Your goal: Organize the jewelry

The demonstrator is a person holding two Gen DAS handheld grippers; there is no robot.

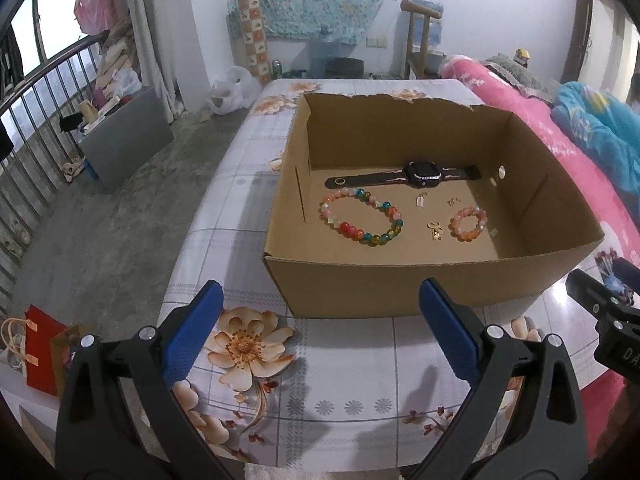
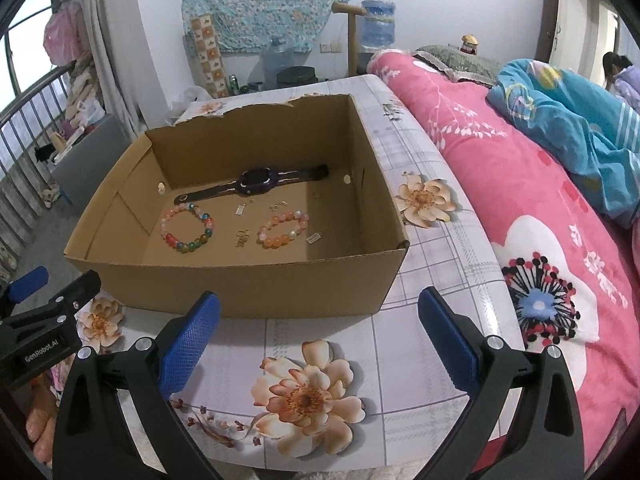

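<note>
On the floral desk, left wrist view: the cardboard box point(image 1: 432, 280) is sitting open-topped just ahead of the left tongs point(image 1: 320, 332), which are hovering wide open and holding nothing.
Box contents: a black watch point(image 1: 420, 174) is lying along the far wall; a multicoloured bead bracelet point(image 1: 362, 216) is resting in front of it, well apart from a smaller orange bead bracelet point(image 1: 469, 223); a gold charm point(image 1: 435, 231) is lying between the two bracelets.
Other tool: the right tongs point(image 1: 600, 308) are showing at the right edge, near the box corner.
Beside the pink quilt, right wrist view: the right tongs point(image 2: 318, 332) are also hanging open and empty, aiming over the near wall of the cardboard box point(image 2: 240, 284).
Same items: the black watch point(image 2: 256, 180), multicoloured bead bracelet point(image 2: 186, 229) and orange bead bracelet point(image 2: 280, 230) are all lying flat on the box floor; the left tongs point(image 2: 52, 292) are peeking in at the left.
Pink quilt point(image 2: 500, 184): lying right of the desk.
Risk: the near wall is standing between both tongs and the jewelry, so a low reach is likely to be shoving the light box; the tiny charms are likely slipping from broad pads.
Pose: both tongs are pointing forward and slightly downward, side by side, short of the box.
</note>
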